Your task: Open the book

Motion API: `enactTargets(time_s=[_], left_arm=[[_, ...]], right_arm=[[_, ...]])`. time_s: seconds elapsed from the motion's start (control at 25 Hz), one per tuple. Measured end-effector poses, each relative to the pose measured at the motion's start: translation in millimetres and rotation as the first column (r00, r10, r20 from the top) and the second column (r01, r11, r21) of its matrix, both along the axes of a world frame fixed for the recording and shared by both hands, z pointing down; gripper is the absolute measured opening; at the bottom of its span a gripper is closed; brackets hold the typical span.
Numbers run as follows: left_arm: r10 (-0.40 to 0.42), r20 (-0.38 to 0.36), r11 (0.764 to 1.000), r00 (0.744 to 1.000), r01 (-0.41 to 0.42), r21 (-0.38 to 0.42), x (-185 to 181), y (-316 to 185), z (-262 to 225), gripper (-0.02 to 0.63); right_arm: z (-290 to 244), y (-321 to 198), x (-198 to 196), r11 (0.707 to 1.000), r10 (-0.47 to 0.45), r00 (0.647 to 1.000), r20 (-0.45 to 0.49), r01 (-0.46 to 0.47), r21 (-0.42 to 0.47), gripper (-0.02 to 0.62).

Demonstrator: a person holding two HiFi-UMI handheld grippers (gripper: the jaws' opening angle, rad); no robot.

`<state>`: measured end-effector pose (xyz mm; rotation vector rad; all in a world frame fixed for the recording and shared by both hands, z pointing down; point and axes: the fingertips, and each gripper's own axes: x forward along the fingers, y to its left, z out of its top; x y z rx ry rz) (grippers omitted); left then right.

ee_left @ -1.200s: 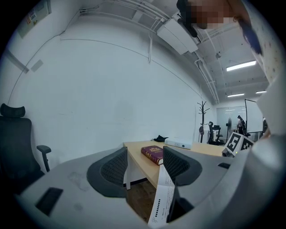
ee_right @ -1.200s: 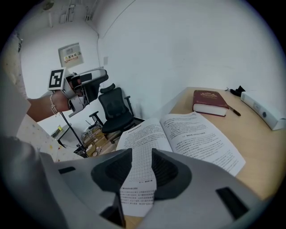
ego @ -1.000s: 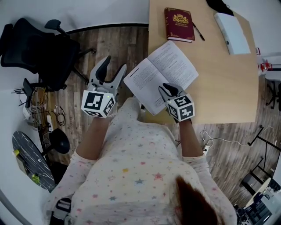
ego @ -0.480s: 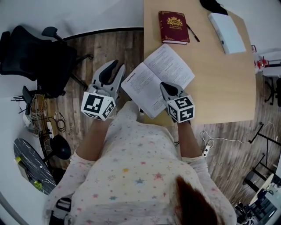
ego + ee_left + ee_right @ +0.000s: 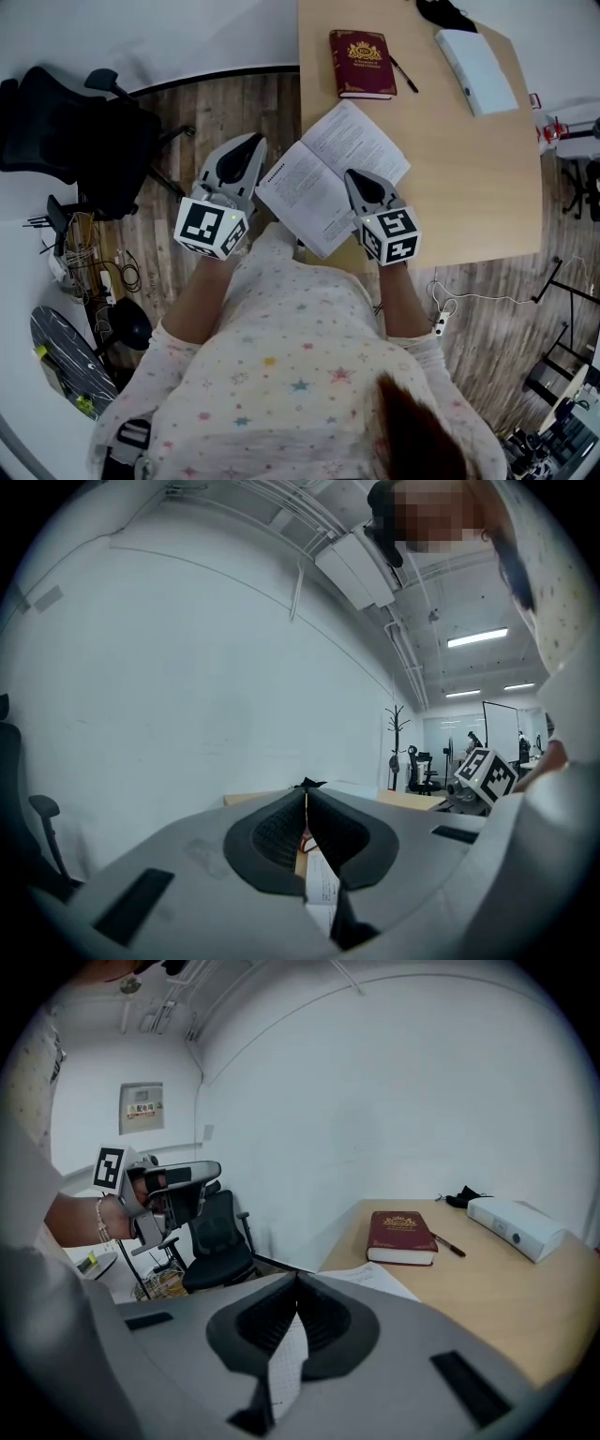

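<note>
Room: wood-plank floor [image 5: 225,103] across the left half and lower right of the head view, bounded from 9 to 12 o'clock by a white wall [image 5: 141,28].

Work surface: light wooden table [image 5: 469,169] filling the 1-to-3 o'clock sector, bare across its right and near parts.

Seating: black office chair [image 5: 66,122] at 10 o'clock, on the floor, well apart from the table.

Task item: open book [image 5: 323,164] just above centre, pages up, lying across the table's left edge with its 8 o'clock corner out over the floor.

Left hand: left gripper [image 5: 255,141] at 9 o'clock of the open book, just beside its left page. Just closed down to a hairline seam, tips meeting. Edge of a printed page caught in that seam, as seen in the left gripper view.

Right hand: right gripper [image 5: 349,176] over the 5 o'clock part of the open book. Closed tight, with a white page pinched between the pads.

Far right of table: white box [image 5: 476,58], at 1 o'clock of the open book.

Far left of table: red book [image 5: 361,64], closed, gold emblem up, at 12 o'clock of the open book and apart from it.

Smallest item: pen [image 5: 405,73], just beside the red book on its 3 o'clock side.
</note>
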<state>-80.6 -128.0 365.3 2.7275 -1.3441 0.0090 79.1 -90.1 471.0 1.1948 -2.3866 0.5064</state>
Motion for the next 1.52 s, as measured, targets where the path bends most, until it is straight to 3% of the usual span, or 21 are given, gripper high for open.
enactTargets(time_s=[0.44,0.92,1.16,1.52], left_arm=[[0.026,-0.001,0.999,1.000,-0.025,0.019,11.2,-5.1,-12.3,0.014],[0.048,-0.016,0.998,0.999,-0.048,0.048,24.2,-3.3,-33.6,0.012],[0.022,0.003,0.998,1.000,-0.022,0.063,21.3,-1.7,-43.5,0.012],[0.032,-0.019,0.995,0.999,-0.030,0.094,21.2,6.7,-58.7,0.012]], right_arm=[[-48.5,-17.4,26.6,0.988,0.099,0.991,0.088,-0.109,0.114,0.000],[-109.0,-19.9,52.8,0.945,0.182,0.966,0.182,-0.223,0.240,0.000],[-137.4,-16.5,57.7,0.928,0.195,0.936,0.292,-0.272,0.254,0.000],[-169.4,-6.1,66.6,0.871,0.225,0.943,0.243,-0.307,0.383,0.000]])
